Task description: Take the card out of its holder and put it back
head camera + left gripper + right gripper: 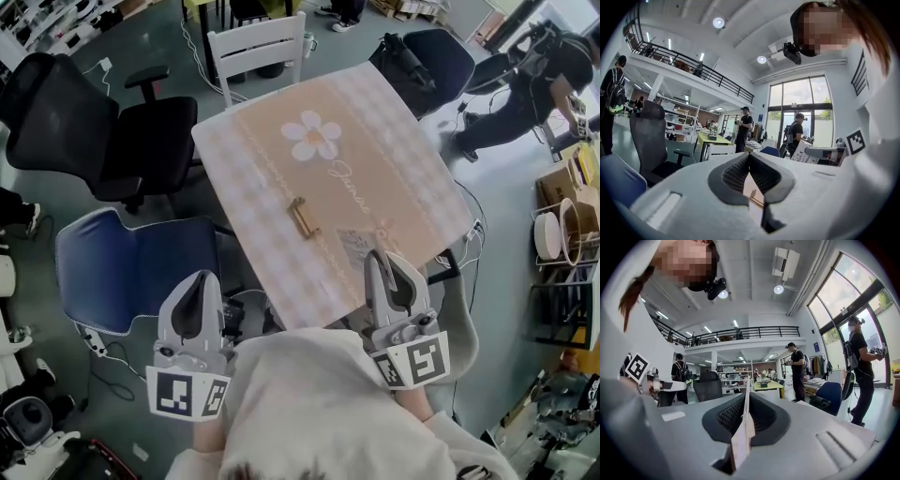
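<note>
- Grippers first: how does the right gripper (748, 394) stand?
- Its jaws are closed on the card (742, 441). In its own view the card runs edge-on between the ribbed pads, pinched there, with its lower part reaching back towards the camera. In the head view the card shows at the jaw tips, over the table (272, 187) close to its near right edge.
- And the left gripper (749, 155)?
- Its jaws meet at the tips with nothing between them. It hangs off the table, just outside the near left edge, beside a blue chair (112, 267).
- Where is the card holder (302, 217)?
- It's a small wooden piece on the tablecloth around the middle of the table. It lies slantwise to the edges, apart from the card and from both grippers. The left gripper view catches it through the gap under the closed tips.
- What else is around?
- A white flower (313, 137) is printed on the cloth towards the far corner. A white chair (258, 45) stands at the far left edge. A black office chair (89, 117) sits off the left corner. A person (530, 80) in dark clothes stands well beyond the right corner.
</note>
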`<state>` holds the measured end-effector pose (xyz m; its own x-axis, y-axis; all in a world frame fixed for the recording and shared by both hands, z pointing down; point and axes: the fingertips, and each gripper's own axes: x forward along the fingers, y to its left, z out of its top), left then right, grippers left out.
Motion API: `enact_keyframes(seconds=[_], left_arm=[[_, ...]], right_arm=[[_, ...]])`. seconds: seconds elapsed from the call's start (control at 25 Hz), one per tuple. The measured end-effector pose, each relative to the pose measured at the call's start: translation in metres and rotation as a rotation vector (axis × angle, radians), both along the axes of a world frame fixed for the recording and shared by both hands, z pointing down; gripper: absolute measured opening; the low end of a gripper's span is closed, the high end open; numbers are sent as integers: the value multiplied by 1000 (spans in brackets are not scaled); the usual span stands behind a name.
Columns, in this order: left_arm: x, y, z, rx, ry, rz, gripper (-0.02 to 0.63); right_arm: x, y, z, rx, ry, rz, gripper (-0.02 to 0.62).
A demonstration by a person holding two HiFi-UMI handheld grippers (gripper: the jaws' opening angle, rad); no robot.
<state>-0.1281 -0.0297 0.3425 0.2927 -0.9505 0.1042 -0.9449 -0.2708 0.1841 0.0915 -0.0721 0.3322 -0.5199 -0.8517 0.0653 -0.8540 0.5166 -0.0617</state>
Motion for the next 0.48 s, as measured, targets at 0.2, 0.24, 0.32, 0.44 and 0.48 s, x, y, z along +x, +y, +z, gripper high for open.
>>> enact_keyframes(seconds=[0.2,0.24,0.32,0.44,0.48], left_arm=[[3,0,3,-12,-14,15,0],[4,0,4,-15,-18,20,0],[8,0,5,-21,-25,37,0],[17,-1,5,-22,-11,69,0],[19,-1,4,-20,-2,79,0]], right_arm=[[-6,1,5,-17,0,-18,20],[-6,1,6,-20,-2,-19,20],[-8,1,7,-22,-4,-20,20],[-9,1,6,-21,-6,-21,19],[-10,0,5,-21,-7,-21,19]])
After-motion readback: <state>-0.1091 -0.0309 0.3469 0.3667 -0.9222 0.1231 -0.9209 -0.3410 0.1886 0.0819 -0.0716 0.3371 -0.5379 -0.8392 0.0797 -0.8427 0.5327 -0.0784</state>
